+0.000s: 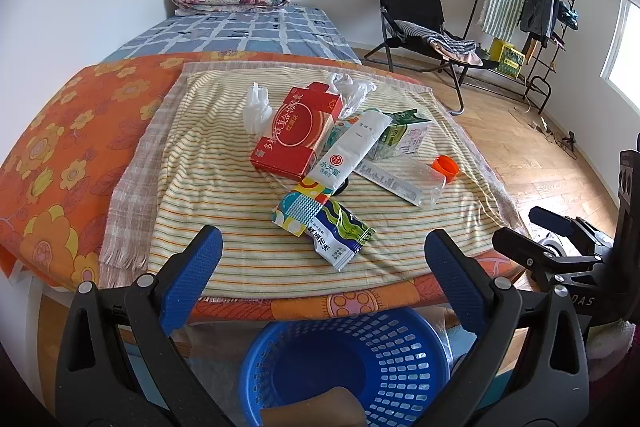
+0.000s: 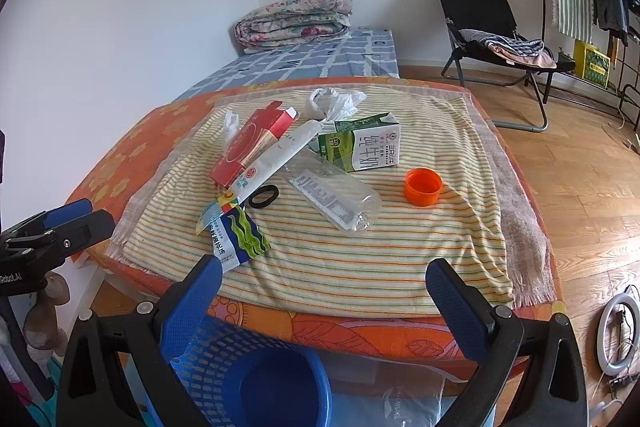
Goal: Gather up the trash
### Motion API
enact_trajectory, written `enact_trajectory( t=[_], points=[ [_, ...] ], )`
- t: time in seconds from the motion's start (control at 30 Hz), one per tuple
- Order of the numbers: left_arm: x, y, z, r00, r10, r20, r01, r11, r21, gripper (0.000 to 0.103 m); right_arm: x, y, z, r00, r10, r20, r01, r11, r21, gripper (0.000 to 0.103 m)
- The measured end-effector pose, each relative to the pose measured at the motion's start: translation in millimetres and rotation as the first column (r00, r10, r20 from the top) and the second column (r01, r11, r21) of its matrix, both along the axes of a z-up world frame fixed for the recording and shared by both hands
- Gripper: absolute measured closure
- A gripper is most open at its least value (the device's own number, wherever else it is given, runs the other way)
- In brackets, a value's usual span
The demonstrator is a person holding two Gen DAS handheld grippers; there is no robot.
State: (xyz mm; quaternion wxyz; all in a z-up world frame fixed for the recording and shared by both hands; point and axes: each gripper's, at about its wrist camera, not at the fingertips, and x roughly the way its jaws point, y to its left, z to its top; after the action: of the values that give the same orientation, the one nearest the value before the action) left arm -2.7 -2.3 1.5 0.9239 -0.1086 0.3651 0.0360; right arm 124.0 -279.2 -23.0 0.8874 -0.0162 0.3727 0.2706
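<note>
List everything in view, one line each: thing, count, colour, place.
red box: 1, red, left of the pile on the striped cloth
milk carton: 1, green and white, lying at the pile's far right
long white packet: 1, white, across the red box
snack wrapper: 1, blue, green and white, nearest edge
clear bottle: 1, clear, flattened, centre
bottle cap: 1, orange, right, apart
black ring: 1, black, beside the bottle
basket: 1, blue, below the bed edge
folding chair: 1, black, by the far wall
left gripper: 1, black with blue pads, open
right gripper: 1, same, open
</note>
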Motion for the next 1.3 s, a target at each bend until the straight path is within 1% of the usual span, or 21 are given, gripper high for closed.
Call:
enact_trajectory(
  t=[0.53, 1.3],
  points=[
    [-0.9, -3.5, 1.6, 1.0, -0.003, 0.003, 0.003, 1.0, 0.008, 0.0, 6.5, -2.3, -4.1, 0.999, -0.012, -0.039, 0.012, 1.0, 0.013, 0.0],
    [-1.1, -4.0, -0.6, 1.0, 0.0, 0.003, 0.0, 1.0, 0.007, 0.0, 6.4, -1.9, -5.8, 0.998, 0.001, -0.056, 0.0, 1.0, 0.023, 0.0]
  ],
)
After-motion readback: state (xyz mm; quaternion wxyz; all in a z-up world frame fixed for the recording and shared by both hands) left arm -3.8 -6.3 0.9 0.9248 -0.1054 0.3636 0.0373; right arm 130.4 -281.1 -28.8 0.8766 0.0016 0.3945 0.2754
